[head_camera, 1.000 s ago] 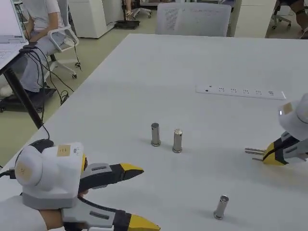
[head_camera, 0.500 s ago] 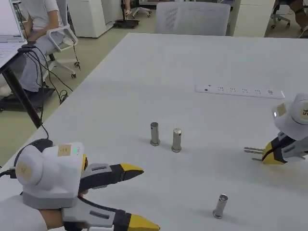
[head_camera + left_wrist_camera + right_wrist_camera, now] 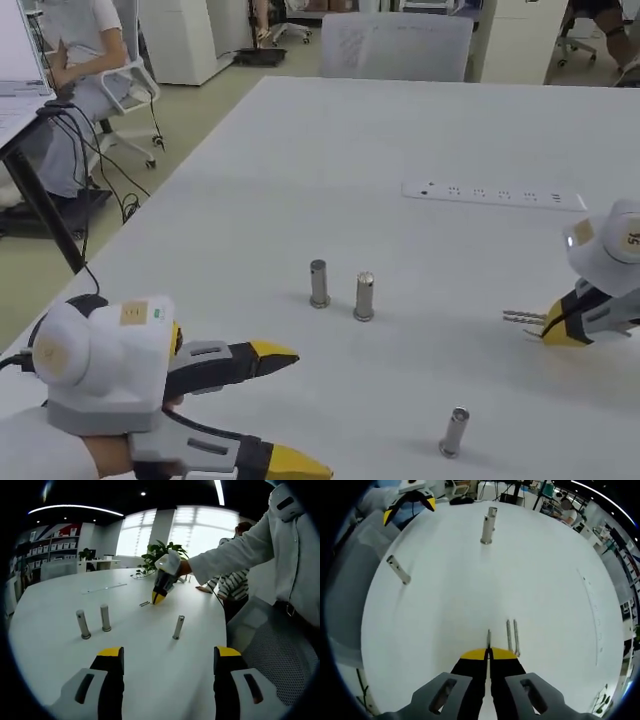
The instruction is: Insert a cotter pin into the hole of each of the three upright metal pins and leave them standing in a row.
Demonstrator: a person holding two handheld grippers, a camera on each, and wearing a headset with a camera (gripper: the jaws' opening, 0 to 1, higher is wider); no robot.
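Three metal pins stand upright on the white table: two side by side (image 3: 319, 284) (image 3: 364, 297), and a third (image 3: 455, 432) apart, nearer to me. My right gripper (image 3: 553, 331) rests low at the right, shut on a thin cotter pin (image 3: 488, 637) that sticks out past its tips. Two more cotter pins (image 3: 512, 636) lie on the table just beside it, also seen as thin cotter pins (image 3: 524, 318) in the head view. My left gripper (image 3: 291, 410) hovers open at the bottom left, nothing between its jaws. In the left gripper view the pins (image 3: 82, 624) (image 3: 105, 617) (image 3: 177, 627) stand ahead of its own jaws (image 3: 169, 652).
A white power strip (image 3: 492, 194) lies across the far right of the table. A grey chair (image 3: 396, 45) stands at the far edge. A person sits at another desk (image 3: 75, 60) to the left, with cables hanging there.
The head camera has shifted a little. The right gripper stays at the cotter pins, leaning slightly further left. The left gripper and the three pins have not moved.
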